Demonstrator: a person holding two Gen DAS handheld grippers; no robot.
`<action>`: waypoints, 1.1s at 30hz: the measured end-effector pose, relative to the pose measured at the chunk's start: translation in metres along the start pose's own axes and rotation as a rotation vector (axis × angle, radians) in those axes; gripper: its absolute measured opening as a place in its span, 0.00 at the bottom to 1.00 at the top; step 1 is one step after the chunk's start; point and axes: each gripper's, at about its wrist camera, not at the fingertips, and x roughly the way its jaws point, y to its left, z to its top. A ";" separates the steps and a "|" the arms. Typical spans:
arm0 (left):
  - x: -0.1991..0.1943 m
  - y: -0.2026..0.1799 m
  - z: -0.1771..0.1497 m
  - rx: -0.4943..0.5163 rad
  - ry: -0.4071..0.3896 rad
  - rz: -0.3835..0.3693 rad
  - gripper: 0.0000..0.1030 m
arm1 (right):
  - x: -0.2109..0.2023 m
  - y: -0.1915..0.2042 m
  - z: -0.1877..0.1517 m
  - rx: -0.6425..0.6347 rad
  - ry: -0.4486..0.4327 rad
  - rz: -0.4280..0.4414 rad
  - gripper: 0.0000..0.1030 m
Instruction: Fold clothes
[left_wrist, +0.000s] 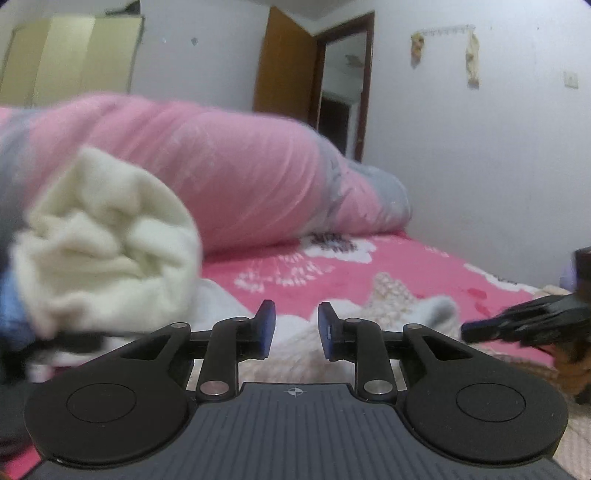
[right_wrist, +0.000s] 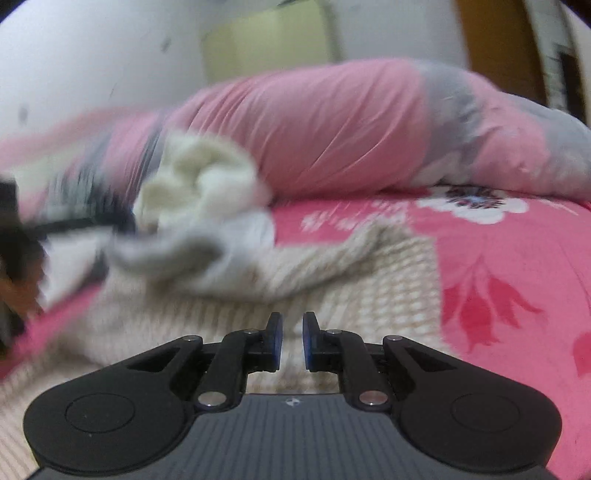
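Looking along your left claw (left_wrist: 296, 325), the largest thing ahead is the bed (left_wrist: 424, 266), covered in a hot-pink sheet printed with white flowers. Across its far side lies a rolled pink-and-grey duvet (left_wrist: 229, 173), reaching nearly wall to wall. Behind that: a white wall (left_wrist: 480, 129), an open brown door (left_wrist: 286, 62) and a pale yellow wardrobe (left_wrist: 70, 59).

Task garments sit on the bed in front of you. A cream knitted sweater (right_wrist: 332, 273) is spread flat under and ahead of your right claw (right_wrist: 291, 341), its ribbed weave filling the lower left of that view. On its far left edge rests a rumpled grey-white garment (right_wrist: 207, 251), and above that a cream fleece bundle (right_wrist: 207, 181), lifted off the bed and blurred; in the left view the same bundle (left_wrist: 107, 243) looms at the left, close to the lens. Whether anything holds it up, you cannot tell.

Left claw: jaws apart, nothing between the blue pads, with pale clothing lying beyond the tips. Right claw: jaws parted by a narrower gap, also empty, low over the sweater. The right claw's dark tip (left_wrist: 517, 325) shows at the right edge of the left view, near the sweater's far corner.
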 end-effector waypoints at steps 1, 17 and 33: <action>0.012 -0.005 0.001 0.011 0.016 -0.002 0.24 | -0.003 -0.003 0.004 0.021 -0.017 -0.013 0.12; 0.039 -0.061 -0.041 0.239 0.113 0.076 0.25 | 0.065 0.055 0.009 -0.187 0.112 -0.125 0.18; 0.061 -0.065 -0.030 0.168 0.108 0.170 0.28 | 0.126 0.055 0.007 -0.301 0.122 -0.273 0.17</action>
